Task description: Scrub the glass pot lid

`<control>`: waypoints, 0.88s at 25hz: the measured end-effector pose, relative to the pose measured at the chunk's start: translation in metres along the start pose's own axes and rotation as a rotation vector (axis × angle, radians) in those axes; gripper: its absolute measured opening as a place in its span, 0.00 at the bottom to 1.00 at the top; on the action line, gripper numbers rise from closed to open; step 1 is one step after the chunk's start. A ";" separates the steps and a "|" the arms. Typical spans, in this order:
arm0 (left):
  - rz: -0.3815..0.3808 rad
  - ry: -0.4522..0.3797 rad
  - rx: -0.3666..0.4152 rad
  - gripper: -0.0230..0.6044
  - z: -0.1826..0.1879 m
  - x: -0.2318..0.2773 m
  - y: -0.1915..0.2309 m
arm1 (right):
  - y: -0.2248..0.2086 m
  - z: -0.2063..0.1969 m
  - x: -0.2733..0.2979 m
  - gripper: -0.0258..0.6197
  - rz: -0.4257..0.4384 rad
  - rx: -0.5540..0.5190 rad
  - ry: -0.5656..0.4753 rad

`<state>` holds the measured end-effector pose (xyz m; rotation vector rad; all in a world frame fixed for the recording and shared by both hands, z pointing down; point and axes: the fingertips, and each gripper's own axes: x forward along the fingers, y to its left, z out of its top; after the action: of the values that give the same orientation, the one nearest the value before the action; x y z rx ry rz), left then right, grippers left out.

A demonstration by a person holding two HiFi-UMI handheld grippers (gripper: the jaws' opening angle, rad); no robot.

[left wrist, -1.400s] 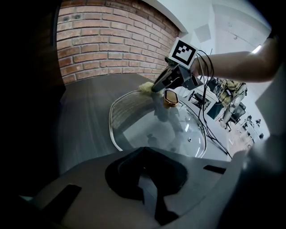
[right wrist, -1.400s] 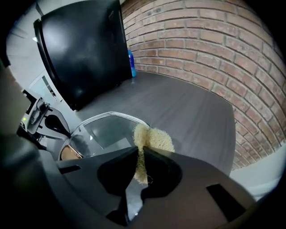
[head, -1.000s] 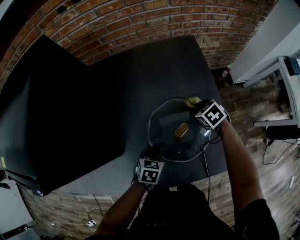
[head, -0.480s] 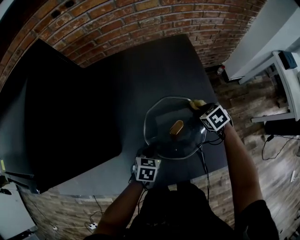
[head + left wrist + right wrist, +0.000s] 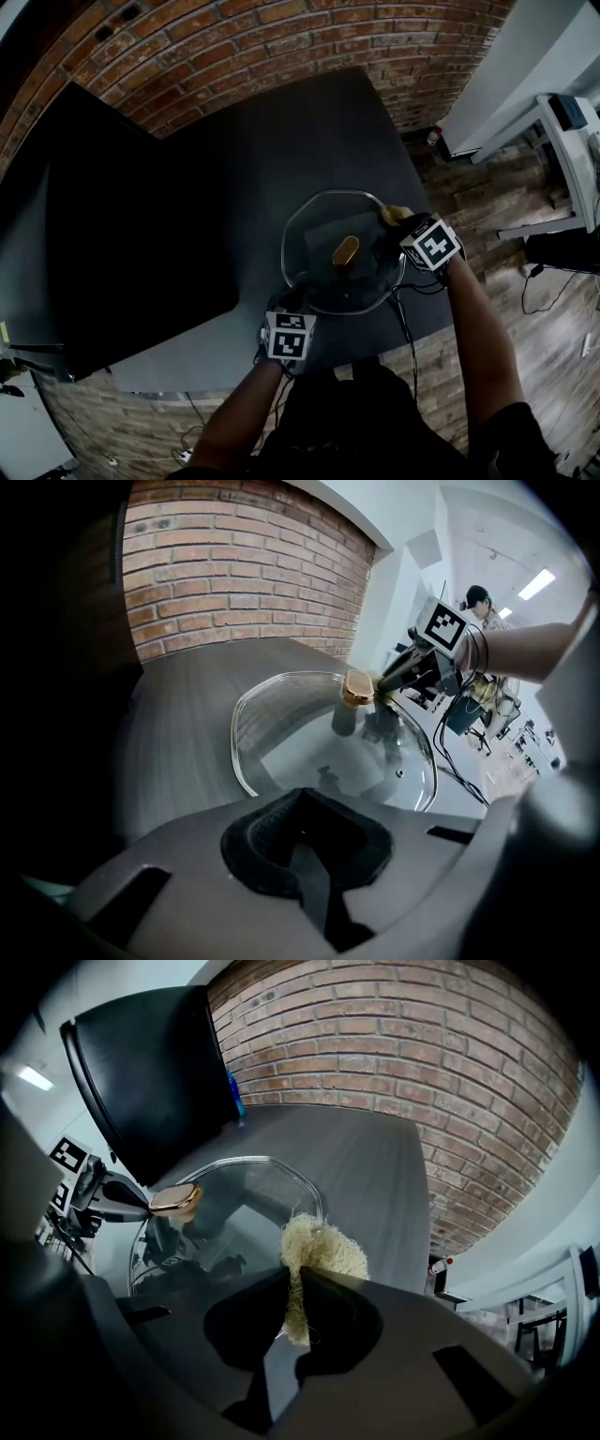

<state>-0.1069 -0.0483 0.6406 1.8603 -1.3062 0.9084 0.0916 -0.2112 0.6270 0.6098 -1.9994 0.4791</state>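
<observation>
The glass pot lid (image 5: 319, 267) with its gold knob (image 5: 345, 250) hangs over the near right part of the dark table (image 5: 281, 159). My left gripper (image 5: 296, 305) is shut on the lid's near rim (image 5: 281, 789); its jaws (image 5: 302, 803) meet over the glass. My right gripper (image 5: 398, 228) is shut on a pale yellow fibre scrubber (image 5: 394, 215), which presses on the lid's far right rim. In the right gripper view the scrubber (image 5: 323, 1246) sticks out of the gripper (image 5: 298, 1279), with the lid (image 5: 234, 1213) and knob (image 5: 175, 1201) beyond.
A large black panel (image 5: 131, 234) covers the table's left side, and a brick wall (image 5: 234, 47) runs behind. The table ends just right of the lid; below is wooden floor with cables (image 5: 544, 281) and a white desk (image 5: 572, 141). A person (image 5: 480, 600) stands far off.
My right gripper has slid the scrubber along the lid's rim from the far side toward the right side. The lid and left gripper have shifted slightly left in the head view.
</observation>
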 end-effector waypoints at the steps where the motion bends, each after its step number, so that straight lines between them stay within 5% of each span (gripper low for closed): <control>1: 0.000 -0.001 -0.001 0.09 0.000 0.000 0.000 | 0.001 -0.002 -0.001 0.10 -0.001 0.001 0.000; 22: 0.011 -0.030 0.011 0.09 0.004 0.000 0.004 | 0.073 -0.053 -0.022 0.10 0.040 0.046 -0.032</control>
<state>-0.1100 -0.0526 0.6390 1.8839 -1.3330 0.8978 0.0941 -0.1184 0.6260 0.6099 -2.0387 0.5440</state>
